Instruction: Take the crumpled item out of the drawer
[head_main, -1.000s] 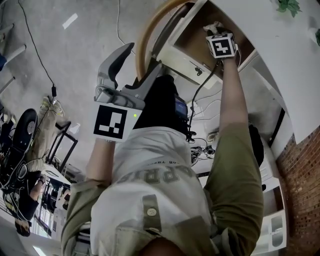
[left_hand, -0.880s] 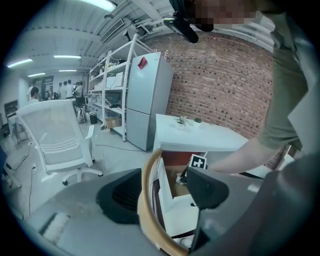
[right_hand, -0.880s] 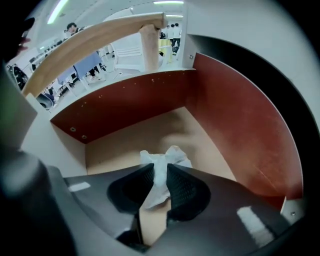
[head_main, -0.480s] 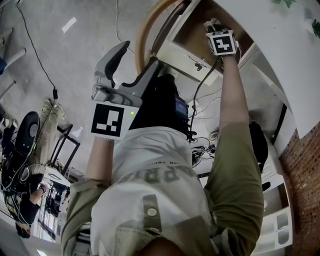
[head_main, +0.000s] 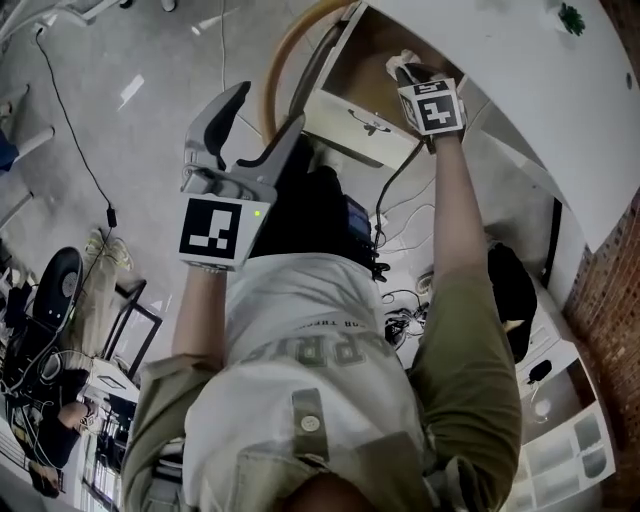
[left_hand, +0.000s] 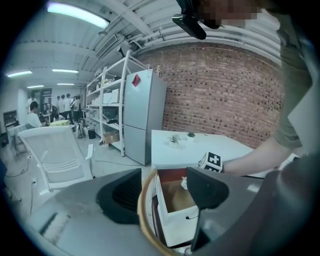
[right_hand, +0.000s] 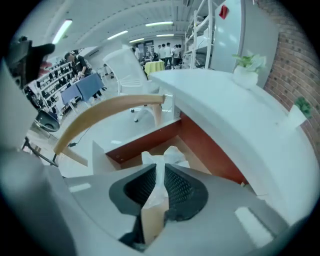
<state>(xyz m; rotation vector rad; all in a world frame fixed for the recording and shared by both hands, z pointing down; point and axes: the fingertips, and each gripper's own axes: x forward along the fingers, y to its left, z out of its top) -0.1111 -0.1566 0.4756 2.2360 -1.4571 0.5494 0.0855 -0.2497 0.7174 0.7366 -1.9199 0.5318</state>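
A red brick wall (left_hand: 225, 95) backs a tall pale refrigerator (left_hand: 142, 115) and open white shelving (left_hand: 107, 107). Strip lights (left_hand: 75, 14) run overhead. A white chair (left_hand: 55, 155) stands on grey floor (head_main: 120, 130); small plants (left_hand: 174, 140) sit on the white tabletop (left_hand: 210, 146).

Narrowed from about half open since a second ago: right gripper (right_hand: 156, 169), now pinched shut on the white crumpled item (right_hand: 167, 154) with both pads, near the back edge of the drawer (right_hand: 145, 142).

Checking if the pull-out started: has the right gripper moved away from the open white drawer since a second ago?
No: against the white drawer, the right gripper remains over its back corner, shut on the crumpled white paper.
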